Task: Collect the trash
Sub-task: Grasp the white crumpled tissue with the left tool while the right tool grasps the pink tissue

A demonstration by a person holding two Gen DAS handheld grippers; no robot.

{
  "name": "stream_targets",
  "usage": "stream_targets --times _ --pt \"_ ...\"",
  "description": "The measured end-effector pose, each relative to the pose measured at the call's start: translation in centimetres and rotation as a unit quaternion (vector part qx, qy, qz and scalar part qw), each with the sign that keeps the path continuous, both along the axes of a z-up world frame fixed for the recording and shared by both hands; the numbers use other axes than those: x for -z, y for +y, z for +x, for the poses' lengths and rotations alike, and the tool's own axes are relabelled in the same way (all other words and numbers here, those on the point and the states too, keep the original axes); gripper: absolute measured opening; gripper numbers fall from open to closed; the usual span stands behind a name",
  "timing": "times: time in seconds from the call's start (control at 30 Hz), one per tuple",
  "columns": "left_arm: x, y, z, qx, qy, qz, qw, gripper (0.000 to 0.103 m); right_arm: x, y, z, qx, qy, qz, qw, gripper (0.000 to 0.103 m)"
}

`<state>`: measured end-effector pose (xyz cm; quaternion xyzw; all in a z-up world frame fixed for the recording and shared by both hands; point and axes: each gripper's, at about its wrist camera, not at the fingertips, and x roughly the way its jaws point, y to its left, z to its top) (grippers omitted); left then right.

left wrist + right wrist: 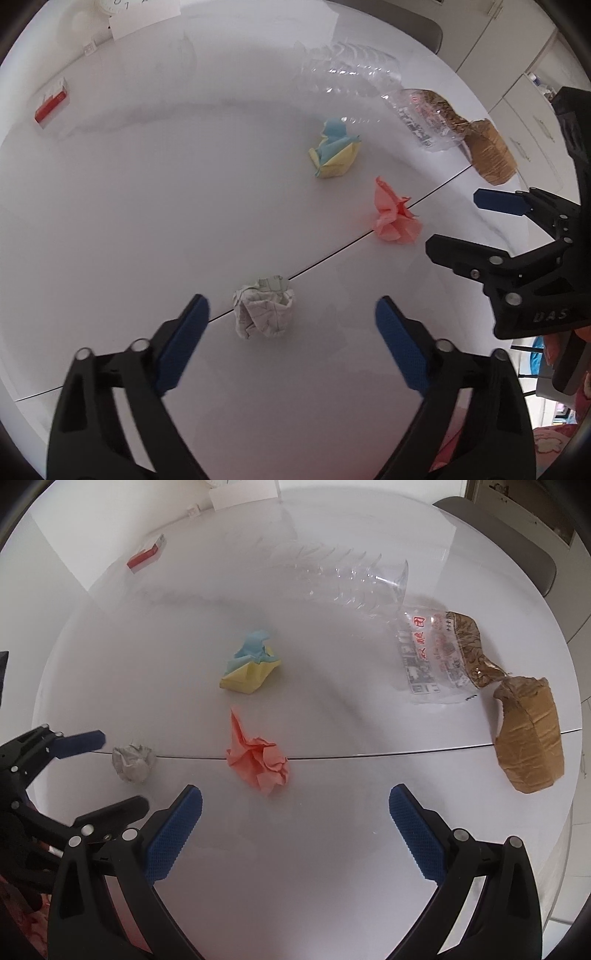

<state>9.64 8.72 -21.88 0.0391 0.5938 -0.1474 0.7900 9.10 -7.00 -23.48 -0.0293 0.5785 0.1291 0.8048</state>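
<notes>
Fingers of both grippers spread wide, blue pads facing inward, nothing between them. Left gripper [291, 314] hovers low over the white table [129, 221]; white crumpled paper ball [264, 312] lies on the surface in the gap between its tips, slightly nearer the left pad, no contact visible. Ball sits on the thin dark seam [332, 254] crossing the tabletop. Right gripper [295, 805] points at the pink crumpled paper [258, 757], which rests on the same seam just ahead of the tips, apart from both pads. Right wrist view also shows the left gripper [110, 771] at the left edge, with the white ball [133, 762] just beside its far blue tip. Blue-and-yellow crumpled paper [251, 664] lies farther back, near table centre, well apart from both grippers. Clear plastic bottle [332, 579] on its side toward the far right; a clear wrapper with red print [428, 653] touches or overlaps its near end, cannot tell which. Brown taped wad [532, 734] at the right table edge, just beside the wrapper. Small red-and-white box [146, 555] far back left, near the wall. Left wrist view shows the right gripper [454, 225] entering from the right, jaws apart, close to the pink paper [395, 214]
</notes>
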Motion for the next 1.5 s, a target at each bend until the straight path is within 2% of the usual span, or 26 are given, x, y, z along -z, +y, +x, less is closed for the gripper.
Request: stream_targets --times 0.07,0.2,0.27,0.37,0.57,0.73,0.83,0.9,1.03,1.3,1.5 --pt "0.4 0.2 0.2 -0.006 0.006 -0.002 1.0 0.071 0.1 0.1 0.1 0.003 0.0 0.0 1.0 0.1" --pt "1.1 0.5 0.3 -0.021 0.016 -0.006 0.9996 0.057 0.6 0.6 0.9 0.005 0.001 -0.003 1.0 0.101" --pt "1.5 0.3 0.3 -0.022 0.02 0.002 0.9996 0.045 0.7 0.7 0.8 0.004 0.0 -0.003 1.0 0.1" --pt "1.8 -0.2 0.3 -0.023 0.015 0.024 0.9993 0.037 0.8 0.4 0.7 0.0 -0.001 -0.003 1.0 0.101" --pt "1.6 0.4 0.5 -0.037 0.02 0.016 0.999 0.032 1.0 1.7 1.5 -0.019 -0.013 -0.011 1.0 0.1" --pt "1.1 1.3 0.6 -0.05 0.013 0.01 0.9986 0.031 2.0 3.4 2.9 -0.035 -0.008 -0.019 0.999 0.085" --pt "0.9 1.5 1.0 -0.053 0.009 0.009 0.9985 0.031 2.6 4.4 3.3 -0.048 -0.008 -0.037 0.998 0.075" --pt "0.7 1.5 1.0 -0.052 0.007 0.008 0.9986 0.031 3.0 4.9 3.4 -0.053 -0.003 -0.042 0.998 0.057" --pt "0.1 0.5 0.7 -0.042 0.001 0.012 0.9991 0.031 3.3 4.9 3.3 -0.049 0.004 -0.034 0.998 0.039" --pt "-3.1 -1.2 -0.6 -0.004 -0.023 0.011 0.9997 0.031 1.9 1.0 0.9 -0.007 -0.005 -0.004 1.0 0.038" --pt "-5.3 -5.1 -2.1 0.05 -0.044 0.001 0.9978 0.031 -0.1 -4.0 -4.0 0.039 -0.02 0.0 0.999 0.038"
